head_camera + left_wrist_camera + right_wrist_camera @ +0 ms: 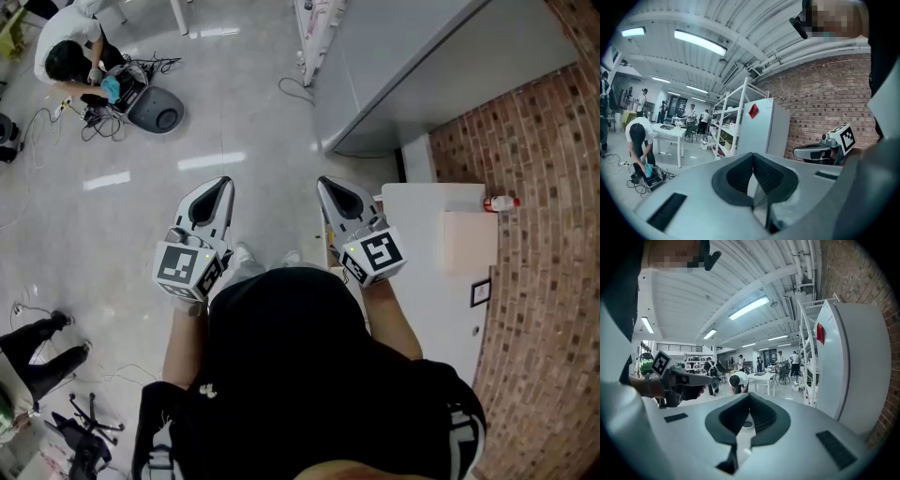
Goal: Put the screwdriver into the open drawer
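Note:
Both grippers are held side by side in front of the person's body, high above the grey floor. My left gripper (222, 182) (753, 155) is shut, its tips meeting with nothing between them. My right gripper (323, 182) (749, 395) is shut and empty too. Each shows in the other's view: the right gripper (825, 150) and the left gripper (684, 379). To the right stands a white cabinet (417, 202) with a pale beige panel (469, 242) on it. A small red-and-white object (502, 202) lies at the cabinet's far edge by the brick wall; I cannot tell whether it is the screwdriver. No open drawer shows.
A tall grey cabinet (422, 66) stands ahead on the right, against a brick wall (553, 187). A person (70, 56) crouches at the far left by a round grey device (156, 111) and cables. A chair base (89, 431) lies at the lower left. Shelves (724, 122) and a white table (761, 377) stand further off.

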`<control>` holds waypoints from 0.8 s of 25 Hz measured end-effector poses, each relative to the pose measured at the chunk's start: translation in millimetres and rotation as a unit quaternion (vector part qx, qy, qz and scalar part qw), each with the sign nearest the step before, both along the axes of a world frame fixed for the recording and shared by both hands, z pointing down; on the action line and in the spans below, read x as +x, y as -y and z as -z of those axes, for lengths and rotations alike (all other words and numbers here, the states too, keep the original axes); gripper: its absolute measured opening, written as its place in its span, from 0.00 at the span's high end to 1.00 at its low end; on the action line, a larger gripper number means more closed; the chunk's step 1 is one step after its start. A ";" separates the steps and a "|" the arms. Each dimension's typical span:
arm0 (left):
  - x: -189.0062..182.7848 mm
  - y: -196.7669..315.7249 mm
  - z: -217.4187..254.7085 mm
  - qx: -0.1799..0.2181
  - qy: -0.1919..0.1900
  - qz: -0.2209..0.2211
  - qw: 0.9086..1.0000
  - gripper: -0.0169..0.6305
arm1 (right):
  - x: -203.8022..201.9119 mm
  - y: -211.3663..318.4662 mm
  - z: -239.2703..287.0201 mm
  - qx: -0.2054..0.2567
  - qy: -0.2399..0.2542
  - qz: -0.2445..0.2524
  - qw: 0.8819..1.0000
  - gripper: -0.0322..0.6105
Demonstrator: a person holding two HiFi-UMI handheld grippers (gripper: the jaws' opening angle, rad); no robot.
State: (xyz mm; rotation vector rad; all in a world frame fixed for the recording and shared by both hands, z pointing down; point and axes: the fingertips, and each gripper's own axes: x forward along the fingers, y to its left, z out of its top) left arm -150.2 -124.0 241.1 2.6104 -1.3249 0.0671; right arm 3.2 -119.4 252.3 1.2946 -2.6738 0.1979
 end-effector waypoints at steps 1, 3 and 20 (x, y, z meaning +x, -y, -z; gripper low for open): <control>0.3 -0.2 0.6 0.001 0.001 -0.001 1.000 0.97 | -1.5 -0.2 0.4 0.000 0.001 0.001 1.000 0.93; 0.8 -0.4 0.8 0.003 0.002 -0.004 1.000 0.97 | -4.2 0.1 0.3 0.002 0.002 0.003 1.000 0.93; 11.1 10.4 -2.2 0.004 0.013 -0.030 0.999 0.97 | 1.3 4.3 -9.0 -0.006 0.004 -0.019 1.000 0.93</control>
